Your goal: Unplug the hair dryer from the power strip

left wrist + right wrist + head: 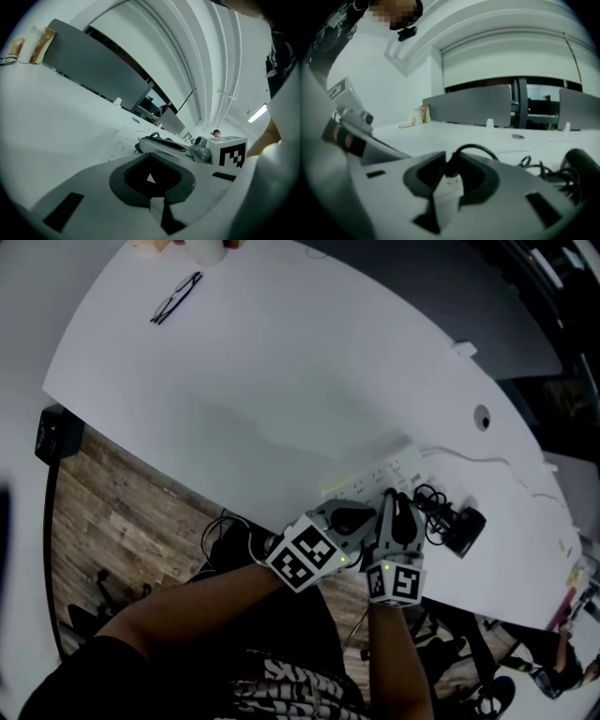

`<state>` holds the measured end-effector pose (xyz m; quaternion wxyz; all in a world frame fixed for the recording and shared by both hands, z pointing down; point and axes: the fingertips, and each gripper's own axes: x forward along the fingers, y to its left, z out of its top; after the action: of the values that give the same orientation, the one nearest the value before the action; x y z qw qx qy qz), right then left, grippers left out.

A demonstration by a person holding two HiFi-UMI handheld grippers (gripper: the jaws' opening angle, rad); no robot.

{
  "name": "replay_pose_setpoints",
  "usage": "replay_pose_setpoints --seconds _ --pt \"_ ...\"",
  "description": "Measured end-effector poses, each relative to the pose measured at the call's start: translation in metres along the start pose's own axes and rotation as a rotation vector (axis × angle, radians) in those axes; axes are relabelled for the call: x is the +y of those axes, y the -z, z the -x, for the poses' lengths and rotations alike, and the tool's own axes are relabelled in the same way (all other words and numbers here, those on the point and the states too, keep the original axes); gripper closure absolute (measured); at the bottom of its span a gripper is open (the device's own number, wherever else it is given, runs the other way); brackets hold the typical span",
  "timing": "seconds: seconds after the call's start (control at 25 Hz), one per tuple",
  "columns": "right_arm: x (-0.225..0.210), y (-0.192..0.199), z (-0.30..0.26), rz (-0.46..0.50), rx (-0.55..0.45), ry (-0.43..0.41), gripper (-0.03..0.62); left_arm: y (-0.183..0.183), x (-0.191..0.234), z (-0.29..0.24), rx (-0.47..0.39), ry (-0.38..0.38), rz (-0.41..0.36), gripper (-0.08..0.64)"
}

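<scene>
Fingers (511, 187) of the right gripper (451, 178) clamp the white plug (448, 190); the left gripper's (155, 200) are clenched empty by the power strip (380, 472). Pulling step, likely; next, draw the plug clear.

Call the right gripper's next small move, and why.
Probably pull the plug straight out of the strip: the right gripper is shut on the plug at the strip, and no view shows its prongs free.

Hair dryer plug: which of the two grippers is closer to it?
Right. The right gripper is clamped on the white plug, with the black cord arching away from it. The left gripper sits just beside it on the person's left, jaws together and empty.
</scene>
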<state>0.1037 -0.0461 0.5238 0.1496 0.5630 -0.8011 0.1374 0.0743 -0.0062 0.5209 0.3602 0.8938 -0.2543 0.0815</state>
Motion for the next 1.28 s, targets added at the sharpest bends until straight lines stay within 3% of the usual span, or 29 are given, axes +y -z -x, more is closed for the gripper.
replay_pose_setpoints --seconds 0.2,0.32,0.4,0.48,0.64,0.84,0.96,1.08,1.2,1.24,1.28 --pt "0.001 -0.004 -0.004 0.115 -0.035 -0.004 0.488 0.002 -0.004 -0.004 0.004 0.04 0.034 0.535" --pt "0.002 0.0 -0.007 0.188 -0.006 -0.016 0.483 0.005 -0.007 -0.006 -0.008 0.087 0.141 0.535" --pt "0.004 0.0 -0.007 0.213 -0.012 -0.035 0.483 0.004 -0.008 -0.005 -0.003 0.121 0.172 0.535" --pt "0.005 0.002 -0.005 0.212 -0.023 -0.058 0.483 0.003 -0.006 -0.001 0.014 0.136 0.147 0.535" --pt "0.004 0.028 -0.007 0.104 0.054 -0.118 0.456 -0.012 0.019 0.014 0.025 0.107 0.09 0.535" --pt "0.007 0.032 -0.005 0.068 0.067 -0.166 0.456 -0.016 0.018 0.003 0.136 0.121 -0.1 0.535" --pt "0.017 0.03 0.003 -0.025 0.079 -0.269 0.38 -0.01 0.015 -0.005 0.177 0.134 -0.138 0.535" --pt "0.017 0.01 0.011 -0.154 -0.004 -0.321 0.377 -0.002 0.014 -0.008 0.216 0.132 -0.198 0.534" --pt "0.011 -0.003 0.007 -0.209 -0.064 -0.3 0.378 0.0 0.017 -0.01 0.233 0.125 -0.228 0.535" --pt "0.006 -0.003 0.004 -0.208 -0.068 -0.267 0.397 0.0 0.017 -0.011 0.237 0.125 -0.231 0.534" --pt "0.001 -0.002 0.002 -0.202 -0.069 -0.233 0.472 0.001 0.016 -0.011 0.242 0.125 -0.235 0.535"
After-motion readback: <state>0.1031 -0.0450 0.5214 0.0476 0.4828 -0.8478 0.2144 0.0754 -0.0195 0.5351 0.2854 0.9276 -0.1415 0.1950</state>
